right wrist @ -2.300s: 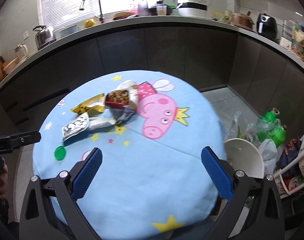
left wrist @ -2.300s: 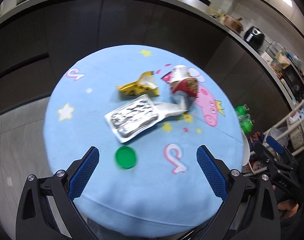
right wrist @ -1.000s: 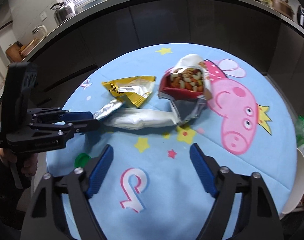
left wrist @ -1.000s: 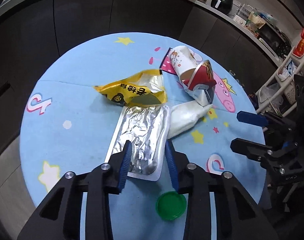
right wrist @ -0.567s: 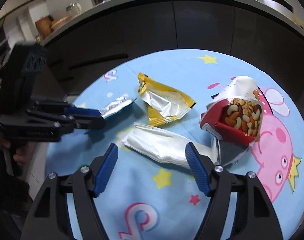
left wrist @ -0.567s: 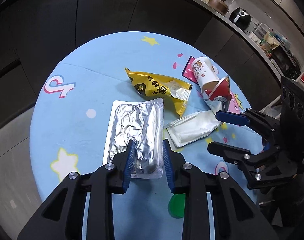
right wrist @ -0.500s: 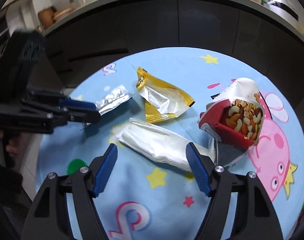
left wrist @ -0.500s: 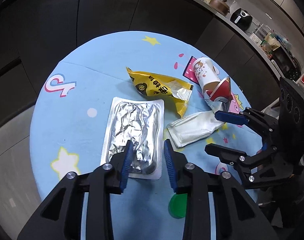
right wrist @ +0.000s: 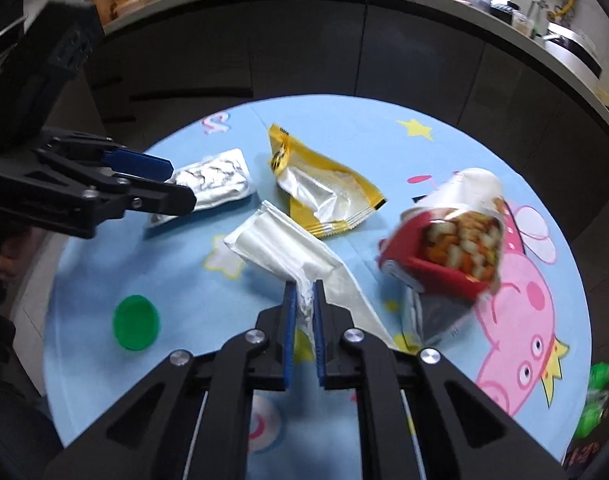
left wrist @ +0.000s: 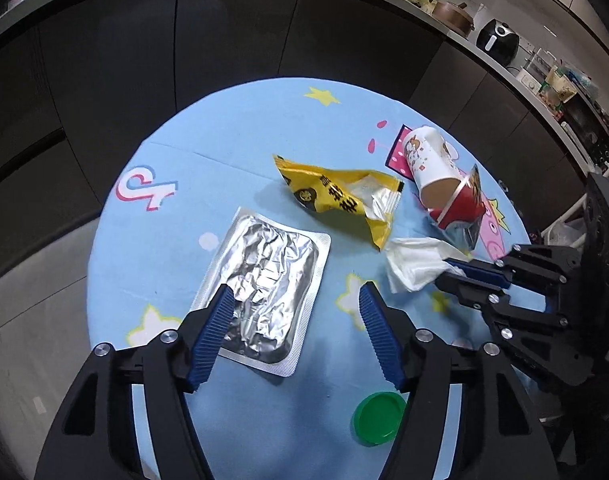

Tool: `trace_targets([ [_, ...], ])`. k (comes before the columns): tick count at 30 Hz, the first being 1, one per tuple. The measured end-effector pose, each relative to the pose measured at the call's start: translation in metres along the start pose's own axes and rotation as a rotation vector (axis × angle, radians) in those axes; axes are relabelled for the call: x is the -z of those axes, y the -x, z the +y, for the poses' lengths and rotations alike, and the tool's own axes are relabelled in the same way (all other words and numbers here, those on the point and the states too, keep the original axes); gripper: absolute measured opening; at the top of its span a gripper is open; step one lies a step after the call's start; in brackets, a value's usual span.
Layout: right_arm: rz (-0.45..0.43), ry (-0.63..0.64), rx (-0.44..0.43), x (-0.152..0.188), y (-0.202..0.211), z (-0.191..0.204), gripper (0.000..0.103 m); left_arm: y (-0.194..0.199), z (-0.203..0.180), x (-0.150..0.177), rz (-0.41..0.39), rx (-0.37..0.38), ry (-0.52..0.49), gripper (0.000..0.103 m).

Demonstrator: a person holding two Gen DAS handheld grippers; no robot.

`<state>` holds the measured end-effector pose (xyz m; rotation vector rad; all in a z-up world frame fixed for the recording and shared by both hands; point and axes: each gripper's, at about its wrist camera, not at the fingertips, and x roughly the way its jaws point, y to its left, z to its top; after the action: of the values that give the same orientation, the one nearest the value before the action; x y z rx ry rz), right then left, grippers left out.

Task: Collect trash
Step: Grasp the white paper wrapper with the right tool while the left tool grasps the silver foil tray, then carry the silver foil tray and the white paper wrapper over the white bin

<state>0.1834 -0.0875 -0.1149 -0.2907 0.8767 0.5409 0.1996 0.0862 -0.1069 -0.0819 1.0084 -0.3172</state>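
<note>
Trash: five pieces lay spread on the round blue cartoon-printed desk (left wrist: 176, 148), all still on its top.
Foil pouch: the flat crinkled silver foil pouch (left wrist: 264, 280) lay on the desk's left half; its near end sat between the fingers of the left tool (left wrist: 298, 334).
Yellow wrapper: the torn yellow snack wrapper (left wrist: 340, 196) lay beyond the pouch, near the middle.
Nut packet: the red-and-white opened nut packet (right wrist: 448, 248) lay tilted over the pink pig print, blurred in the right wrist view.
Tissue pack: the crumpled white soft plastic tissue pack (right wrist: 288, 244) lay between the yellow wrapper and the right tool (right wrist: 303, 312).
Cap: the small round green plastic cap (left wrist: 378, 418) lay near the desk's front edge, apart from the rest.
Left tool: its jaws were opening, with the pouch's end between them but the blue pads not pressing on it.
Right tool: clamped on the near end of the tissue pack, which bunched between its blue pads.
Step in hand: judged to be the pick-up of the tissue pack by the right tool, while the left let go of the pouch.
Next move: it probably called for lifting the limp pack clear without dragging the nut packet beside it, then carrying it to a bin; no bin was surely visible.
</note>
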Motion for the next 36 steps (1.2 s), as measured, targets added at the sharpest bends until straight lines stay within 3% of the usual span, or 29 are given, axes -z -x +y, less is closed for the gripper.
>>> trace_targets([
  [5,-0.063,-0.118,-0.004,0.016,0.038,-0.005,0.009,-0.007,-0.007,-0.008,0.003,-0.091,-0.074,0.077],
  [10,-0.074,-0.221,0.010,0.038,0.062,-0.011,0.010,-0.037,-0.013,-0.008,0.089,-0.162,-0.164,0.077],
  [13,-0.079,-0.260,0.024,0.050,0.073,-0.014,0.010,-0.044,-0.014,-0.007,0.101,-0.180,-0.182,0.076],
  [15,-0.083,-0.279,0.033,0.055,0.078,-0.016,0.010,-0.043,-0.013,-0.008,0.103,-0.164,-0.164,0.062],
  [19,-0.104,-0.332,0.026,0.059,0.087,-0.021,0.010,-0.033,-0.011,-0.007,0.112,-0.102,-0.111,0.061],
  [23,-0.140,-0.368,0.024,0.060,0.097,-0.026,0.010,0.000,-0.025,-0.006,0.053,-0.018,-0.072,0.061],
  [30,-0.212,-0.408,0.042,0.069,0.131,-0.034,0.010,0.055,-0.075,-0.015,-0.061,0.113,-0.064,0.061],
  [36,-0.277,-0.465,0.093,0.088,0.163,-0.054,0.010,0.072,-0.128,-0.016,-0.097,0.183,-0.114,0.061],
])
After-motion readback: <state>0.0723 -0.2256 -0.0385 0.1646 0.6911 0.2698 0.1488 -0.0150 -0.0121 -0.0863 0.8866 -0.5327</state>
